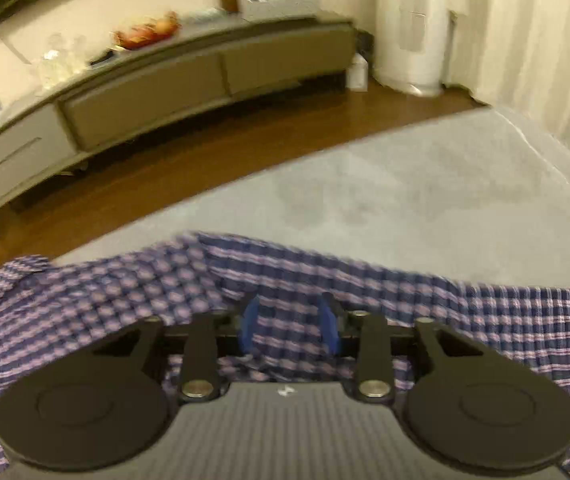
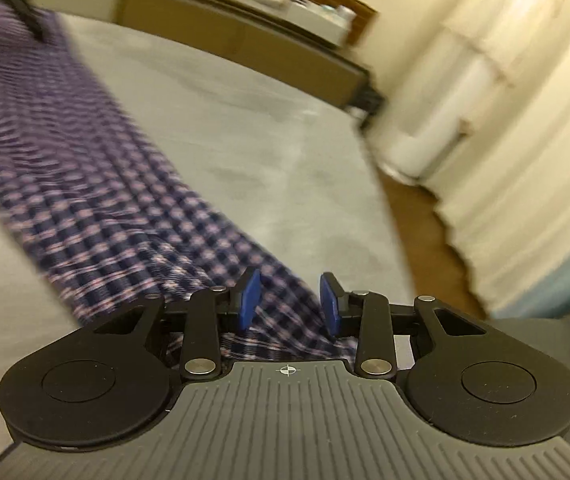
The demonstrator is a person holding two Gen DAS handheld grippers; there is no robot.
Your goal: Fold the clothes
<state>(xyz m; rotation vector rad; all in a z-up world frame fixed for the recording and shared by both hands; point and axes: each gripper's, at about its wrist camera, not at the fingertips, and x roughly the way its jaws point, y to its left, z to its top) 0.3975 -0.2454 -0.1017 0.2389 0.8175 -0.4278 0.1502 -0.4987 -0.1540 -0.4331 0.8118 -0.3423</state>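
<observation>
Two claws work one checked shirt point(image 1: 125, 292), which lies spread over the grey bed point(image 1: 405, 184). Left gripper point(image 1: 291, 324) has cloth bunched between its blue pads; right gripper point(image 2: 289, 304) likewise, though pad contact I cannot tell in either. Soft, light, limp fabric: best taken at a hem or corner. Beyond stands a low sideboard point(image 1: 189, 76); nothing blocks the way.
</observation>
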